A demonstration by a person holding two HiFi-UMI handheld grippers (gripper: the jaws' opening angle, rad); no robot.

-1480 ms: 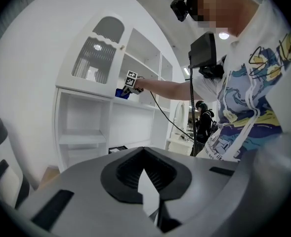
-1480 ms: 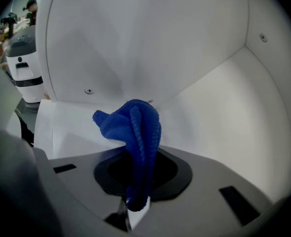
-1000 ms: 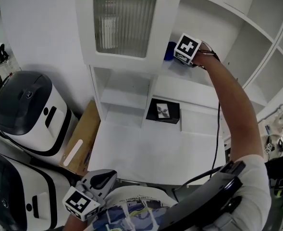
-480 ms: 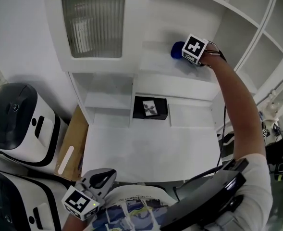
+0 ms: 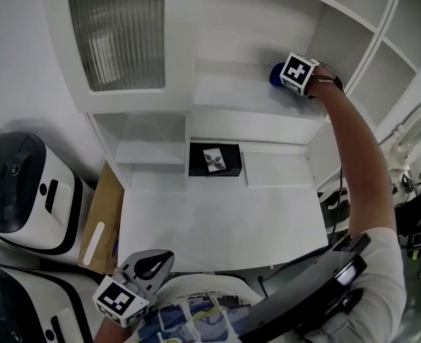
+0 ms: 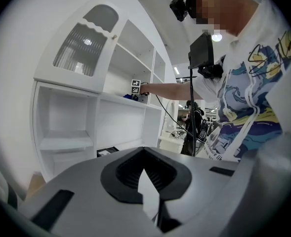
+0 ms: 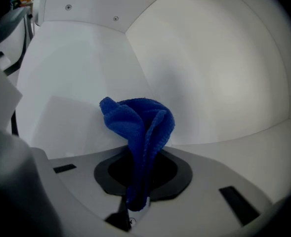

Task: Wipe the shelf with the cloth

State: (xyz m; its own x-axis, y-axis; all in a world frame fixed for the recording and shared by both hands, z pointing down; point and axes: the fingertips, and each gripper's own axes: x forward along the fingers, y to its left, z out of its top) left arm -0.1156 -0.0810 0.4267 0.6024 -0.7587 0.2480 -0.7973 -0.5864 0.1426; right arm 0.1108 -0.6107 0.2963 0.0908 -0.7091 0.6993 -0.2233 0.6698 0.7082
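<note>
The left gripper (image 5: 135, 291) hangs low by the person's chest, jaws together on nothing. Up on the white shelf (image 5: 228, 91), the right gripper (image 5: 287, 81) pinches the bunched blue cloth (image 7: 140, 127) at the shelf's right end. Wiping seems under way; how much of the shelf is left cannot be told.

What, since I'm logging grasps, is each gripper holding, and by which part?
The right gripper is shut on the blue cloth, pinching a bunched fold at its near end; the rest puffs out beyond the jaws. The left gripper holds nothing.
</note>
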